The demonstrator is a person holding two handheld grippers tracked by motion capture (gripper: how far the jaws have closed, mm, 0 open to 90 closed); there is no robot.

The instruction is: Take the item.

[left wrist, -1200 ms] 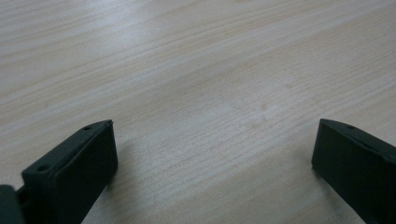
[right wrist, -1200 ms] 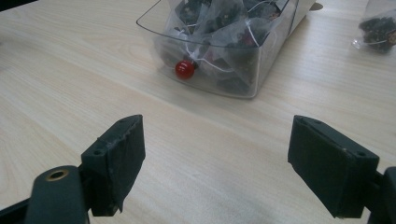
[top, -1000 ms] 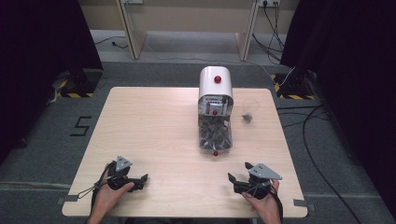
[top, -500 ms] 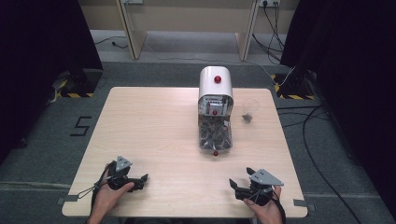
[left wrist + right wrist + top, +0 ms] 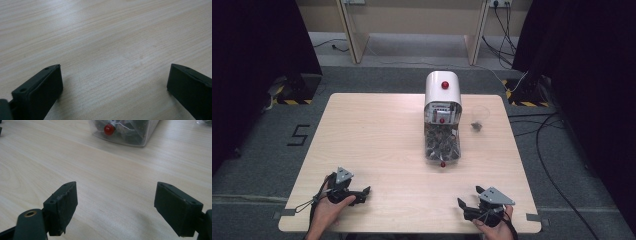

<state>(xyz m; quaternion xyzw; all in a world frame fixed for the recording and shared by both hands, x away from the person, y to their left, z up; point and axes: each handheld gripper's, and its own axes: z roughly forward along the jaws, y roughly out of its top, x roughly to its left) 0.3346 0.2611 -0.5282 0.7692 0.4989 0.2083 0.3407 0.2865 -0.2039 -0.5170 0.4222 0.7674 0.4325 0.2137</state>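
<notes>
A white dispenser (image 5: 442, 90) with a red knob stands at the table's middle back. Its clear drawer (image 5: 441, 146), pulled toward me, holds several dark wrapped pieces and carries a red knob (image 5: 109, 129) at its front. A small clear cup (image 5: 478, 118) with something dark inside sits to its right. My left gripper (image 5: 366, 192) rests open on the table near the front left edge, nothing between its jaws (image 5: 113, 82). My right gripper (image 5: 468, 198) lies open near the front right edge, aimed at the drawer (image 5: 125, 130) from a distance.
The light wooden table (image 5: 377, 135) has broad bare wood between the grippers and the dispenser. Cables (image 5: 542, 145) run over the grey carpet to the right. Dark curtains hang on both sides, and wooden furniture legs (image 5: 347, 30) stand behind.
The right gripper has slid back toward the table's front edge. The left gripper has barely moved.
</notes>
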